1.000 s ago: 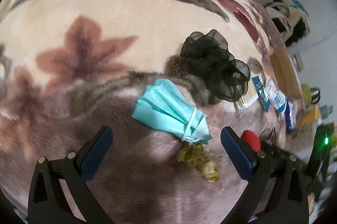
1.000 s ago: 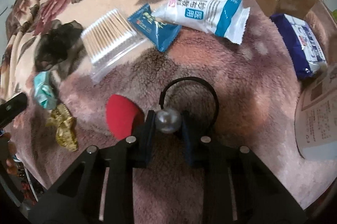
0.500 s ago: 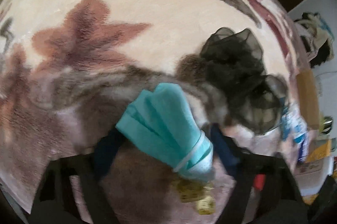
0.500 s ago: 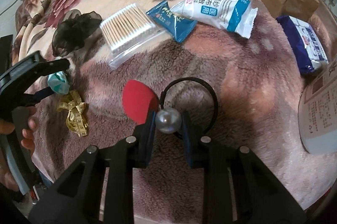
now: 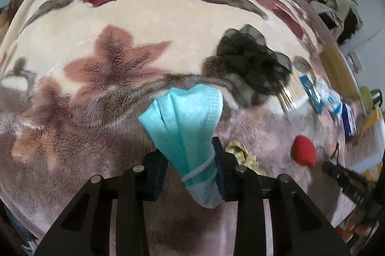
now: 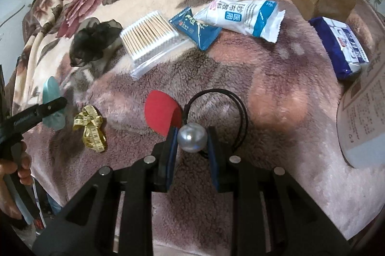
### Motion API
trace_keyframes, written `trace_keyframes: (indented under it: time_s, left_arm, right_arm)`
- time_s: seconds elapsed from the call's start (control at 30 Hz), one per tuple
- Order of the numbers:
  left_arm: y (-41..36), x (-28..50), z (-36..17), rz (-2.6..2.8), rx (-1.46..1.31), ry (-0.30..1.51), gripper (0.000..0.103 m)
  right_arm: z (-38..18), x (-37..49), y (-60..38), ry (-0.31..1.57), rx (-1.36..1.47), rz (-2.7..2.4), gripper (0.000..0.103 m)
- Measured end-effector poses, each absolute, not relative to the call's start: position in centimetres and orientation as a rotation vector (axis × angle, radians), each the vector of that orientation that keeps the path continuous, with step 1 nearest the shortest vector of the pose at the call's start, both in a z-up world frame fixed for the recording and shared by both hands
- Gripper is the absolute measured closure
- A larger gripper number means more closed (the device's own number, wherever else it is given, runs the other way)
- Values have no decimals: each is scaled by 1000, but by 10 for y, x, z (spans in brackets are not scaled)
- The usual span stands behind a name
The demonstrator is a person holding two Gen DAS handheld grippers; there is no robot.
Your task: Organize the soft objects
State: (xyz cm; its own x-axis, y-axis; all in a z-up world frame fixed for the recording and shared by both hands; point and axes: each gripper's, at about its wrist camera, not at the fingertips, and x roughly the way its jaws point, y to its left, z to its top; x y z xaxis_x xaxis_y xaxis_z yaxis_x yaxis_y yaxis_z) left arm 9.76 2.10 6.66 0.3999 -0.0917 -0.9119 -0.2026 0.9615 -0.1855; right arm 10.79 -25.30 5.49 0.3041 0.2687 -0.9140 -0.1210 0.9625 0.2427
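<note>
My left tool is closed on the folded teal face mask, pinching it at its narrow banded end, so the mask's long axis runs straight forward from the fingers and fans out over the floral blanket on the bed. My right tool is clamped on the pearl bead of the black hair tie, whose loop lies ahead of the fingers on the blanket, just right of the red sponge.

What the coming move turns on, as I judge it, is where the mask goes among the other soft things. From the left tool, the black organza scrunchie sits ahead and to the right, and the yellow tape measure is just right of the fingers, close under the mask's gripped end. The red sponge and my right tool are farther right. So the left hand is the nearer one to the scrunchie, and a swing forward and right would bring the mask's fanned end over it first.

The cotton swab pack, blue sachet and white packet lie beyond, well apart from either tool
</note>
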Motion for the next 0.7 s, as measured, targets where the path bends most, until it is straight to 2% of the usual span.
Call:
trace_keyframes:
  time_s: [0.7]
  left_arm:
    - [-44,60,90,-96,-154,1189,68]
  right_arm:
    - [81,83,-260,1199,147,270,78]
